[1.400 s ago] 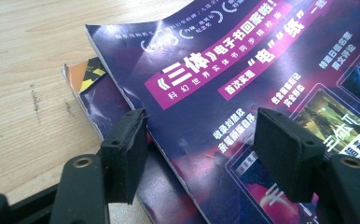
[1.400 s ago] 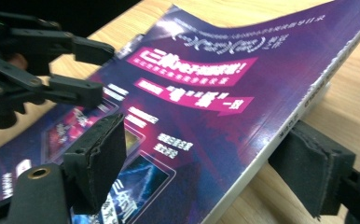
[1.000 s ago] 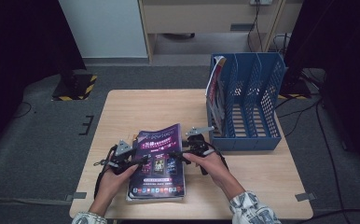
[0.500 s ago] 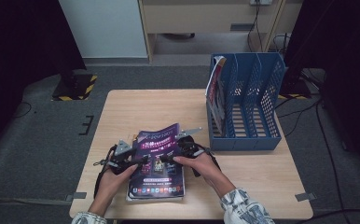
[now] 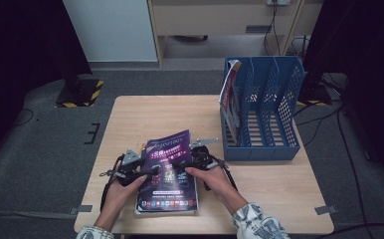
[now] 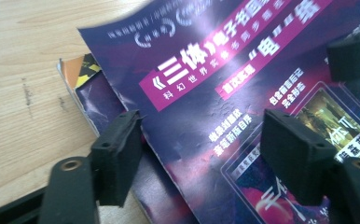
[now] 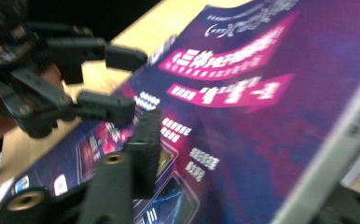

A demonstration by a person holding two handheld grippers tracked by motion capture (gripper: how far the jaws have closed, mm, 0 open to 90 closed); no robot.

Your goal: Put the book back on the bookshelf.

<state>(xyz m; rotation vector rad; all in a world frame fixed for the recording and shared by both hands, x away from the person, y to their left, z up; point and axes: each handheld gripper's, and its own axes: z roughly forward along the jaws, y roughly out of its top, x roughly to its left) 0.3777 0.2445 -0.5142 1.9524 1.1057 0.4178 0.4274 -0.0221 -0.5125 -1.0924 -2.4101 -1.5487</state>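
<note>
Lifting the purple magazine [image 5: 167, 169] off the table [image 5: 145, 114], by the look of it, with the pickup itself as the step in hand. Right gripper [image 5: 181, 162] clamped on the magazine's right-hand edge, jaws having just been closing: one finger [image 7: 145, 140] flat on the cover, the other tucked beneath the raised pale edge, paper pinched between. Left gripper [image 6: 206, 154] spread fairly wide and holding nothing, jaws having just been opening: left finger [image 6: 120, 158] at the cover's outer edge, right finger [image 6: 292, 158] resting over the print, magazine lying under and between both. Just outside that left finger, a second booklet [image 6: 82, 70] peeking from below, likely to drag along if the cover sticks. Well beyond the right fingers, a blue file rack [image 5: 259, 149], one magazine [image 5: 230, 99] already upright in its nearest slot.

Next, probably: raise with the right grip, keep the pinch firm so the limp paper does not slide out, steady or release with the left, then turn upright and carry toward a free slot.
</note>
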